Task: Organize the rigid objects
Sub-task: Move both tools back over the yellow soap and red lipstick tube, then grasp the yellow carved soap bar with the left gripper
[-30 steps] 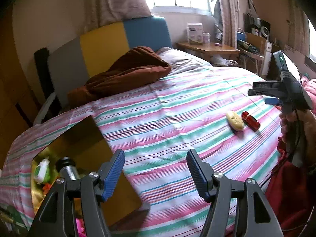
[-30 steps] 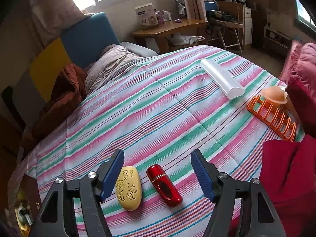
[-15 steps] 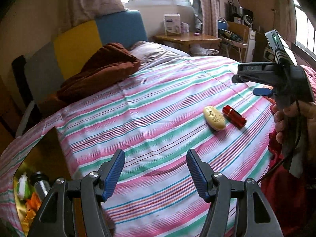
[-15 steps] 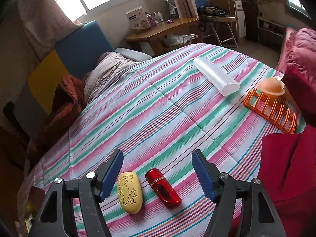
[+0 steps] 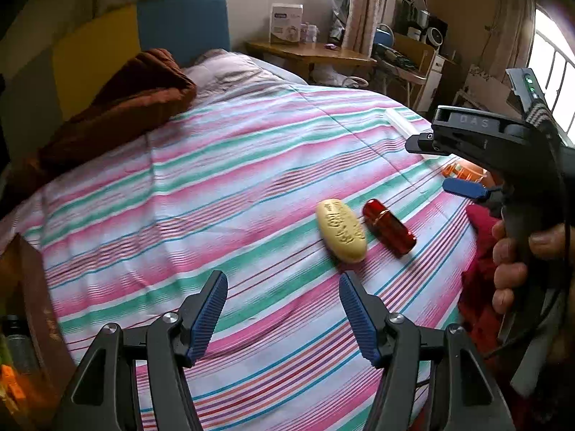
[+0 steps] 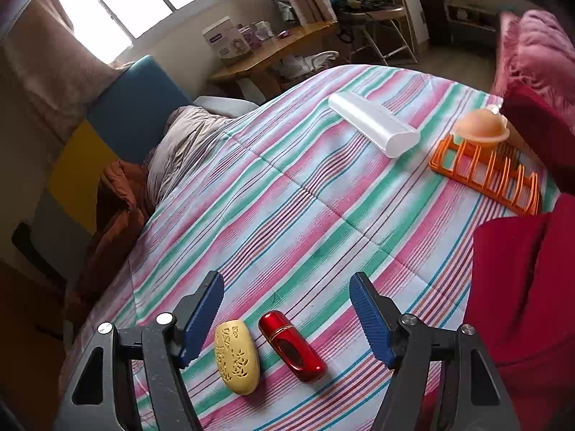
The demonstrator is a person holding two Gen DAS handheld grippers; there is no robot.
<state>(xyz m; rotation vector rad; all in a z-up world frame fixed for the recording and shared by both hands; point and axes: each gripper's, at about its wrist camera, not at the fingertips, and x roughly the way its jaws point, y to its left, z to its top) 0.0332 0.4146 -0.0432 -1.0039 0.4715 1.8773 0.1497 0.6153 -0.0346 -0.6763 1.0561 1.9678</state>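
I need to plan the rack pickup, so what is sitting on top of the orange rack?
A peach dome-shaped piece rests on the far end of the orange rack; the other slots look empty. Whatever lies beneath the dome is covered.

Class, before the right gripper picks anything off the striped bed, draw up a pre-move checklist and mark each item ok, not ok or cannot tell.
1. Right gripper open and empty: ok.
2. Left gripper open and empty: ok.
3. Red case lies within the right gripper's span: ok.
4. Yellow case clear of the red case: not ok, too close, contact cannot be told.
5. Grippers apart from each other: ok.
6. Room in the box at the bed's edge: cannot tell.
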